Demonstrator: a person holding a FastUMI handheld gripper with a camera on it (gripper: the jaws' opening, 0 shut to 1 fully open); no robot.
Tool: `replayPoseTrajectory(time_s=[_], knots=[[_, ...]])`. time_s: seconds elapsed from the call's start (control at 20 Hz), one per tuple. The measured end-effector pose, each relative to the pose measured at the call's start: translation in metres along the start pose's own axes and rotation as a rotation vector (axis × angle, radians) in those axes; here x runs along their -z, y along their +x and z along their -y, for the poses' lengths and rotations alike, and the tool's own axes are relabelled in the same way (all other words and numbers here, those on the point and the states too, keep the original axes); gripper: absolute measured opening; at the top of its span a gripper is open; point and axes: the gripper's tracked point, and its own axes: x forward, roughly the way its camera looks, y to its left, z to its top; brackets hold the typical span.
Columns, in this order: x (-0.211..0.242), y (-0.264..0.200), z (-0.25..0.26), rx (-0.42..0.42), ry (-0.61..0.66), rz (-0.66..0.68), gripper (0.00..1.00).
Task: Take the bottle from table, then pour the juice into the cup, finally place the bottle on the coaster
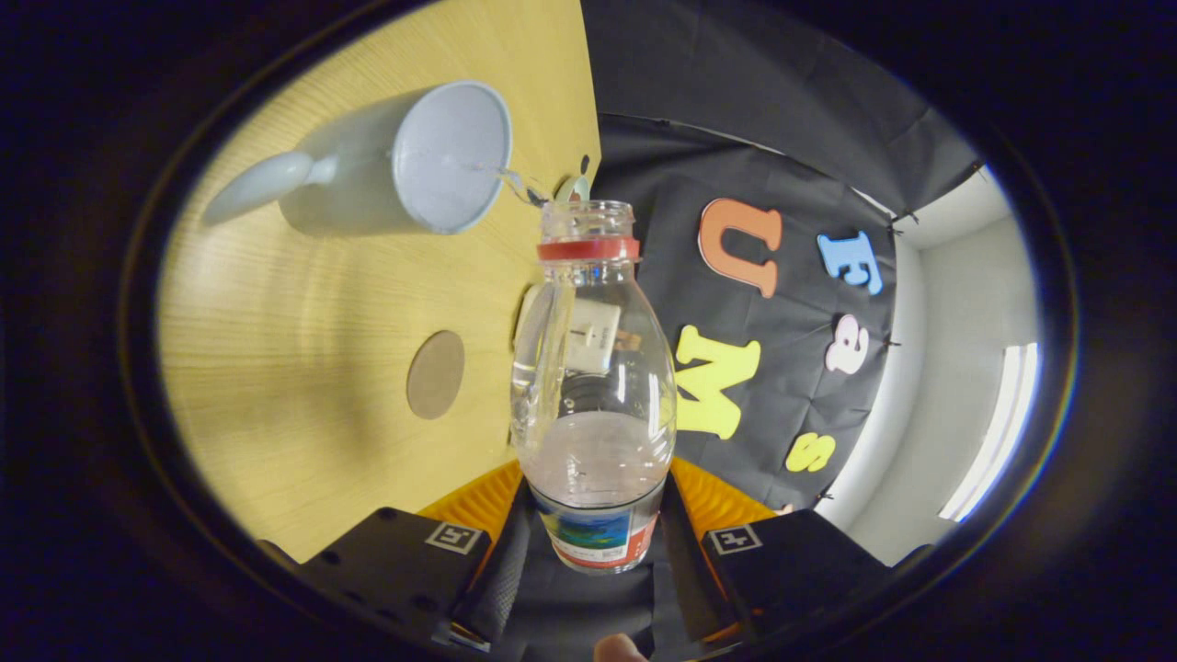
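My gripper is shut on a clear plastic bottle with a red neck ring and no cap, held tipped over above the wooden table. A thin clear stream runs from its mouth into the pale grey cup with a handle, which stands on the table just beyond the bottle's mouth. Clear liquid lies along the bottle's lower side. A round brown coaster lies on the table between the cup and my fingers, apart from the bottle.
A small white box-like object shows through the bottle near the table's edge. The table ends just beyond the cup, where the booth's black cloth wall begins. A fingertip shows behind the gripper.
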Motion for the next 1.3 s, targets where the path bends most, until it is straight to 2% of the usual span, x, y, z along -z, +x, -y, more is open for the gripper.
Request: replayPoseTrajectory(time_s=[1.3], knots=[[0.004,0.0,0.02,0.041,-0.092,-0.01,0.75]])
